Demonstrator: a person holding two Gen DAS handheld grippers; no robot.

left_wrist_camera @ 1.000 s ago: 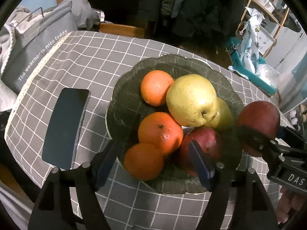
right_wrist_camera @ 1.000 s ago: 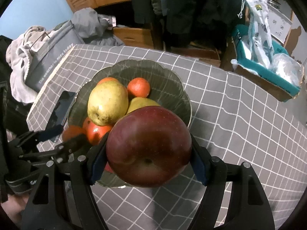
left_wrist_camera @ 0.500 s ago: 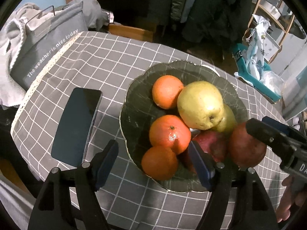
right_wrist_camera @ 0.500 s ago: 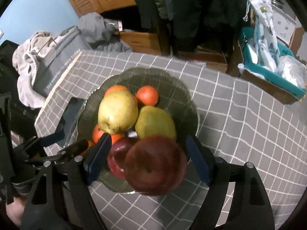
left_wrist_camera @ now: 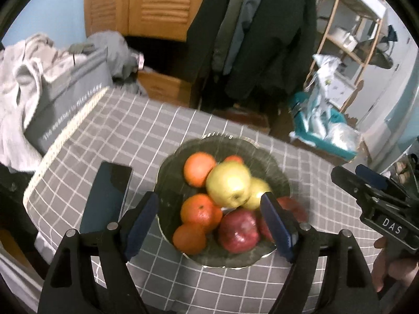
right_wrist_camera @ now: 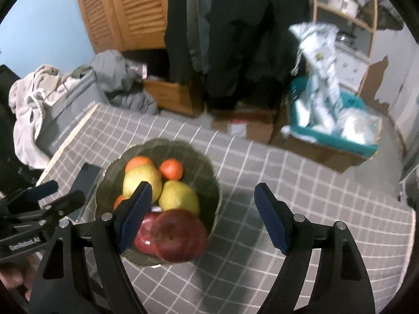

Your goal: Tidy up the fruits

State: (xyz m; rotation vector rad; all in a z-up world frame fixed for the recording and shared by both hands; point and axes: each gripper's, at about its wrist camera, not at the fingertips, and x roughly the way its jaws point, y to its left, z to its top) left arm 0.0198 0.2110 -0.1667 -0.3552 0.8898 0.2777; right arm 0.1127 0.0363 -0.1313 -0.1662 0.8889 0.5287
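Note:
A dark glass bowl (left_wrist_camera: 269, 157) (right_wrist_camera: 207, 167) on the checked tablecloth holds several fruits: oranges (left_wrist_camera: 201, 211), a yellow pear (left_wrist_camera: 228, 184) (right_wrist_camera: 142, 182), a second yellow fruit (right_wrist_camera: 179, 199) and two red apples (left_wrist_camera: 238, 230) (right_wrist_camera: 179, 238). The nearer apple in the right wrist view lies at the bowl's front rim. My left gripper (left_wrist_camera: 209, 225) is open and empty above the bowl's near side. My right gripper (right_wrist_camera: 201, 217) is open and empty, raised above the bowl's right edge; it also shows in the left wrist view (left_wrist_camera: 366, 183).
A dark phone (left_wrist_camera: 106, 196) (right_wrist_camera: 85, 180) lies left of the bowl. The table's left edge (left_wrist_camera: 65, 136) borders a grey bag with clothes (left_wrist_camera: 65, 91). Beyond the far edge are hanging coats, a wooden box (right_wrist_camera: 170, 96) and a teal bin (right_wrist_camera: 337, 130).
My right gripper let go of the red apple, which now rests in the bowl. Both grippers have pulled up and back from the bowl.

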